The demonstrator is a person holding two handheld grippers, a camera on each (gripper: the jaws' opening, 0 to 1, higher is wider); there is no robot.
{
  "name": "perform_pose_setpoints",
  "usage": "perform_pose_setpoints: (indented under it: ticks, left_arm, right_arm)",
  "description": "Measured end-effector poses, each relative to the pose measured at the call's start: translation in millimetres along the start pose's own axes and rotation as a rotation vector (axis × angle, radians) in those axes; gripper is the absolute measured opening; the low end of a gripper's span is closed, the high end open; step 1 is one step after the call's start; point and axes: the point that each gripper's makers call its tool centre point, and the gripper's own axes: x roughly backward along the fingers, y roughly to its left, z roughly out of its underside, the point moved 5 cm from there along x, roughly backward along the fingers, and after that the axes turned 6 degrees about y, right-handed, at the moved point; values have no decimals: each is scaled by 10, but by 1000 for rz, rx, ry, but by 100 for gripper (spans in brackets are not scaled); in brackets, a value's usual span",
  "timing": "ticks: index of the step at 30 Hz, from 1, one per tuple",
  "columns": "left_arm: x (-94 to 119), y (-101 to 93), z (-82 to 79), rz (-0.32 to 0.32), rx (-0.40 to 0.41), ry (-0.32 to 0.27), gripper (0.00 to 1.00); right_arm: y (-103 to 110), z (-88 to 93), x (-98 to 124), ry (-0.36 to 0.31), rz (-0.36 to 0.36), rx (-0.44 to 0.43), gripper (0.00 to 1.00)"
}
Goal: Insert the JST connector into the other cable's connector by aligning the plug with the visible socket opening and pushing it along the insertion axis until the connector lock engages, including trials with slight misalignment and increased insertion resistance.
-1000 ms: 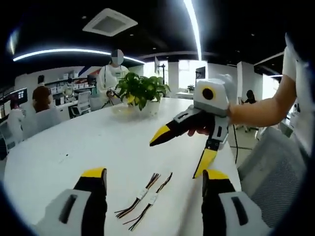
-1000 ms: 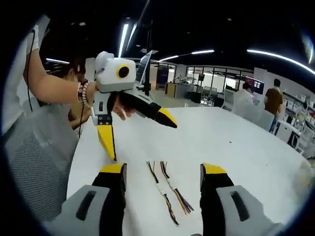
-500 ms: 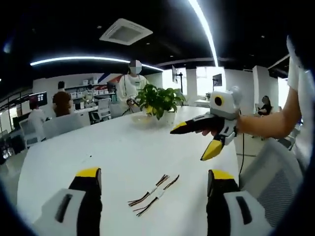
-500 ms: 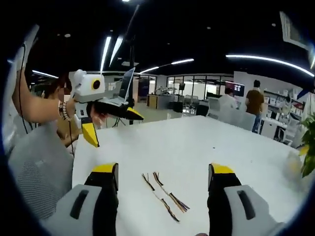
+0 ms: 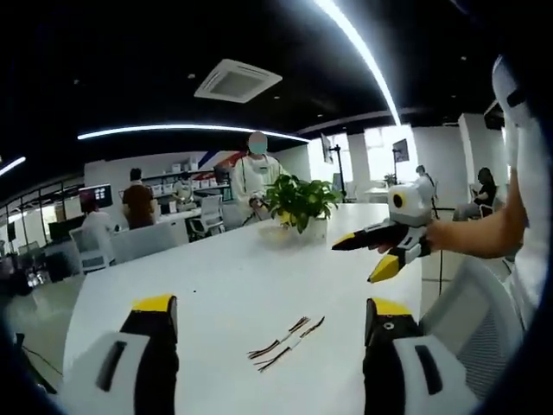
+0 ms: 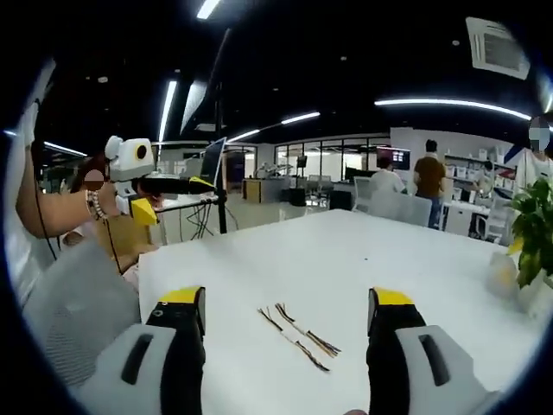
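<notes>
Farther now: thin multicoloured cables (image 5: 285, 341), unmated.

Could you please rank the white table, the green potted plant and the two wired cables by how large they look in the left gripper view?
1. White table
2. Green potted plant
3. Two wired cables, though they look nearly as wide as the plant, which stands farther away.

Both views are looking down from above the desk's (image 5: 216, 285) near edge, well back. The left gripper view is facing the potted plant (image 5: 298, 201); the right gripper view is facing the office. Both are sharing the cables (image 6: 298, 333) mid-desk.
</notes>
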Motion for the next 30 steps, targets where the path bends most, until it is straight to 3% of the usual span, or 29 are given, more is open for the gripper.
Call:
perform_pose_setpoints:
  ticks: [7,14,17,21,30]
  left_arm:
    - [350,-15,45,-80,1,-5,89]
    - [640,-8,241,-160,31,11,89]
    - [723,-11,328,-178,81,-4,87]
    - [791,-39,408,-206,87,-1,87]
    - [837,-127,675,-219,122,60,86]
  right_arm:
    - [92,53,177,9,17,4,74]
    - [123,172,305,16,43,-14,74]
    - [118,244,352,32,52,-20,74]
    - [112,302,442,42,71,-24,74]
    - [96,510,651,67,104,-71,73]
